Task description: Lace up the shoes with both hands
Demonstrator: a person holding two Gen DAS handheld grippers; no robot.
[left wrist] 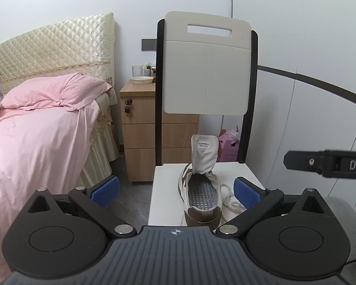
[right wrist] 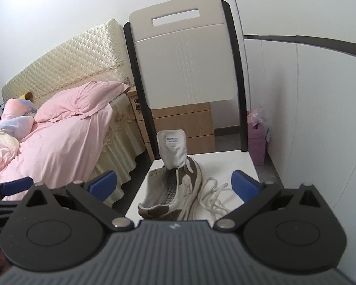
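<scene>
I see the left gripper (left wrist: pixel 175 191) spread wide and empty, the shoe (left wrist: pixel 200 194) beyond it; my right gripper (right wrist: pixel 173 185) gapes likewise. Only the right view shows the loose lace (right wrist: pixel 213 199) fully, beside the shoe on the chair (right wrist: pixel 235 163).

A white chair (left wrist: pixel 206 71) with black side posts is standing in the middle of the room. Left of the chair, a wooden nightstand (left wrist: pixel 140 130) is carrying a shallow dish (left wrist: pixel 142 79). Further left of the chair, a pink pillow (left wrist: pixel 57 90) is lying on the bed (left wrist: pixel 35 142). A pink bag (right wrist: pixel 257 140) is sitting behind the chair, at its right.
</scene>
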